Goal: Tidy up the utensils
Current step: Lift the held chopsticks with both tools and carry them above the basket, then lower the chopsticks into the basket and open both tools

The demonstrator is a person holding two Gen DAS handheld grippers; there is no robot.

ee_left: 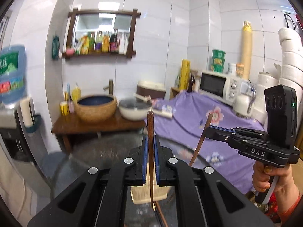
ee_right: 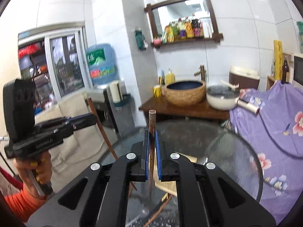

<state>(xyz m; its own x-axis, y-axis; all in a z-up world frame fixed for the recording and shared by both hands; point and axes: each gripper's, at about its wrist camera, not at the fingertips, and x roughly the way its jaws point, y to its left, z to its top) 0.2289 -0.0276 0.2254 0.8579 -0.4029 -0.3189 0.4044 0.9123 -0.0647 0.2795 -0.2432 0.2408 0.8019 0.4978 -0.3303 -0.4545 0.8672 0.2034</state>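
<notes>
My left gripper is shut on a brown wooden chopstick, held upright above the round glass table. My right gripper is shut on a second brown chopstick, also upright. Each gripper shows in the other view: the right one with its tilted chopstick, the left one with its chopstick. A pale wooden holder sits on the table below the left jaws, and it also shows in the right wrist view. More brown sticks lie on the glass.
A wooden counter holds a woven basin and a white pan. A purple flowered cloth covers furniture on the right, with a microwave and paper rolls behind. A water dispenser stands left.
</notes>
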